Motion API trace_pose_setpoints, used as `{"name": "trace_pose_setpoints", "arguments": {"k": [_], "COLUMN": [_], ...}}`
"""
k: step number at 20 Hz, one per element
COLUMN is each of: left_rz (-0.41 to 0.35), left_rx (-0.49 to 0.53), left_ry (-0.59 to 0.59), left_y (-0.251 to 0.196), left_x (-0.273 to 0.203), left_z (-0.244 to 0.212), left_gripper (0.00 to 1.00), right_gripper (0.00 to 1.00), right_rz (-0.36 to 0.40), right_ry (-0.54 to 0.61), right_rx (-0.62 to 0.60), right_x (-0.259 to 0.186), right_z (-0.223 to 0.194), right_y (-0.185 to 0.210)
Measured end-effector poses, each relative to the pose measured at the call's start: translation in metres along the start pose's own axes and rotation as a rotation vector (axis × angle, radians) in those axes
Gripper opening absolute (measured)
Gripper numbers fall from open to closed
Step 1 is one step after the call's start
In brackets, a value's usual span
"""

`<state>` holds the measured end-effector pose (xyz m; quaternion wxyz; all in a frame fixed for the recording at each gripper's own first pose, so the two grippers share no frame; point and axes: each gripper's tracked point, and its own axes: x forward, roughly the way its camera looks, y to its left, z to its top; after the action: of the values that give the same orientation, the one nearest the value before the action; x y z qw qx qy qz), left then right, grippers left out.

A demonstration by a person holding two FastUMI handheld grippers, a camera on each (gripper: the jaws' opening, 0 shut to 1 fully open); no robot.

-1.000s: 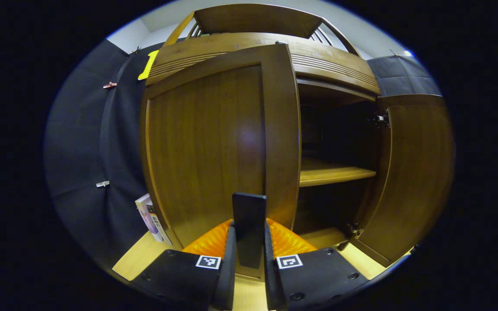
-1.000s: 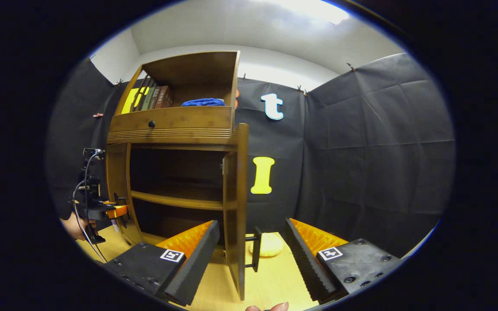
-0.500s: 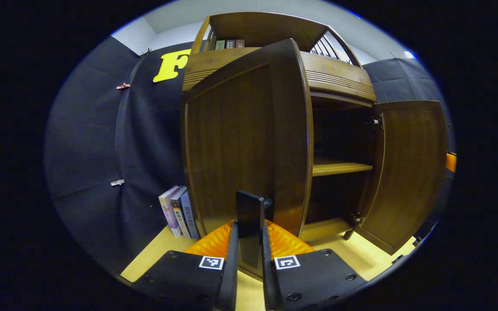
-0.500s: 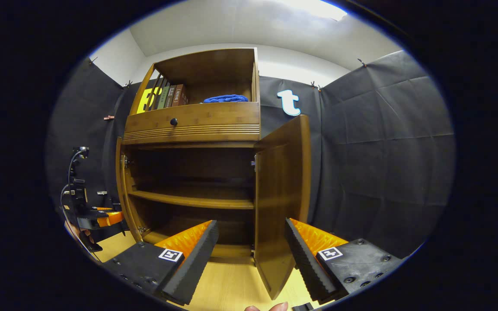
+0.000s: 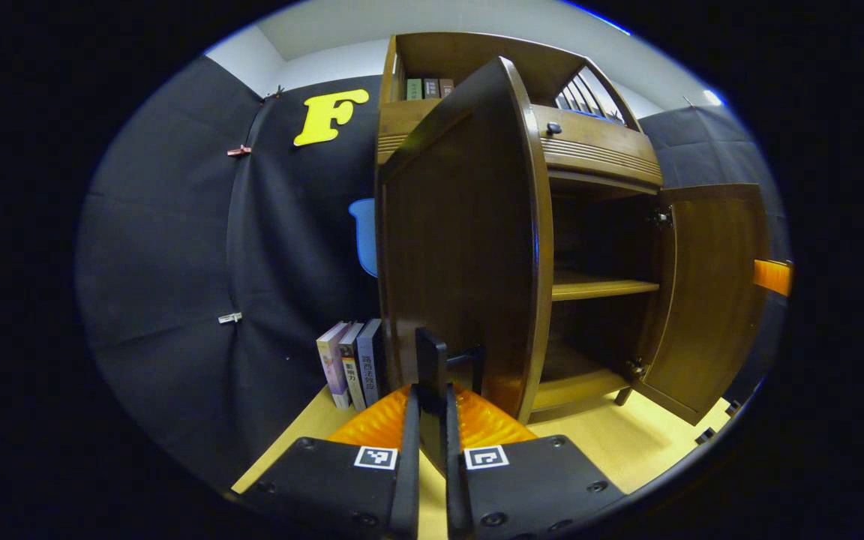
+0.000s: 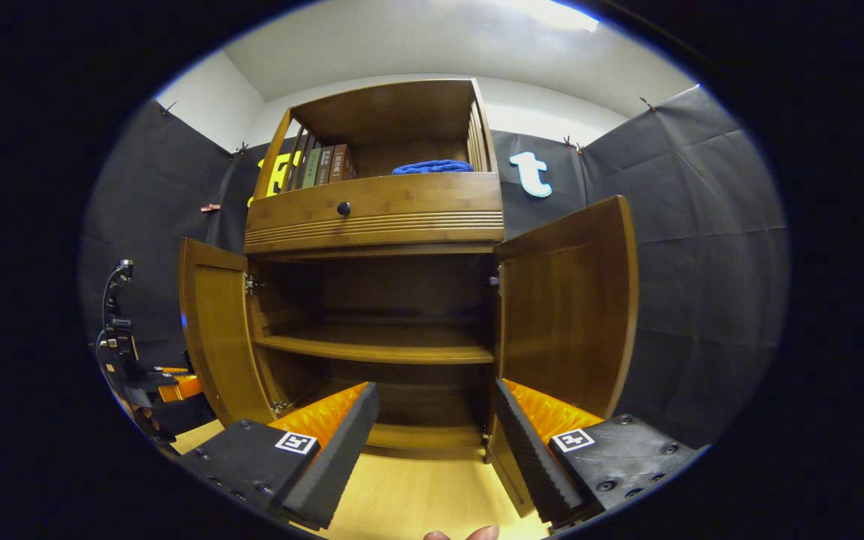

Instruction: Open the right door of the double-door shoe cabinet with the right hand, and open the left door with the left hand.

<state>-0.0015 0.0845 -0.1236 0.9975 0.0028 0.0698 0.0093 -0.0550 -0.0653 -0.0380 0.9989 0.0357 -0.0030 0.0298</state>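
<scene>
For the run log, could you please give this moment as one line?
left gripper: shut on left door handle | right gripper: open, holding nothing | both doors open

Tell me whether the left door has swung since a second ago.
Yes. In the right gripper view the left door has swung outward from the cabinet's drawer front, from edge-on to wide open.

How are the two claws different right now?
The left claw is shut on the dark bar handle of the brown wooden left door; the right claw is open and holds nothing. The left claw touches its door; the right claw is apart from the brown wooden right door.
</scene>
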Motion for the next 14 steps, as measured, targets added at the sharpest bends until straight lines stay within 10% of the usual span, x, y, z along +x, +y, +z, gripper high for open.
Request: {"name": "trace_pose_setpoints", "arguments": {"k": [14], "left_rz": [0.0], "left_rx": [-0.034], "left_ry": [-0.019], "left_y": [0.07], "left_x": [-0.008], "left_z": [-0.011], "left_gripper": [0.09], "right_gripper": [0.99], "right_rz": [0.028], "right_ry": [0.008], "right_rx": [-0.005], "right_x": [0.007], "right_z": [-0.007], "right_y": [0.029]}}
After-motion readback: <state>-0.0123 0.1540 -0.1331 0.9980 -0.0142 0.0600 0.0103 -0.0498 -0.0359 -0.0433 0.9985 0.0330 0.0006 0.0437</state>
